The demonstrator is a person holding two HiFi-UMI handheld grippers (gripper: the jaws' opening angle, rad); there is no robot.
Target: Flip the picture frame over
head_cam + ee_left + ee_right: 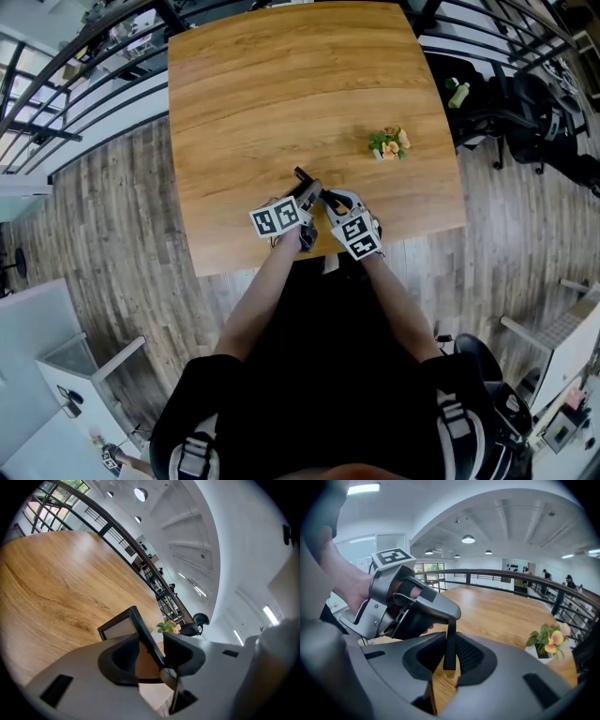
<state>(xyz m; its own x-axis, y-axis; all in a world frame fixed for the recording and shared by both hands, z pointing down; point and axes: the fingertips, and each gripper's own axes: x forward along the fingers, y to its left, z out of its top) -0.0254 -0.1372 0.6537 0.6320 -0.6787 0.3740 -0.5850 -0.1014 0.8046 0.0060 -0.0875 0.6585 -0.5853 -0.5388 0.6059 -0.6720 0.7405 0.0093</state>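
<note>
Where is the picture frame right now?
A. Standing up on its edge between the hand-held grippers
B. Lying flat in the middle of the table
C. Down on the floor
A: the picture frame stands on edge, pinched in the jaws of the right hand-held gripper, not flat on the wooden table.

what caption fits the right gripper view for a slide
Right gripper clamped on the edge of the black picture frame over the wooden table, potted flowers at right.
</note>
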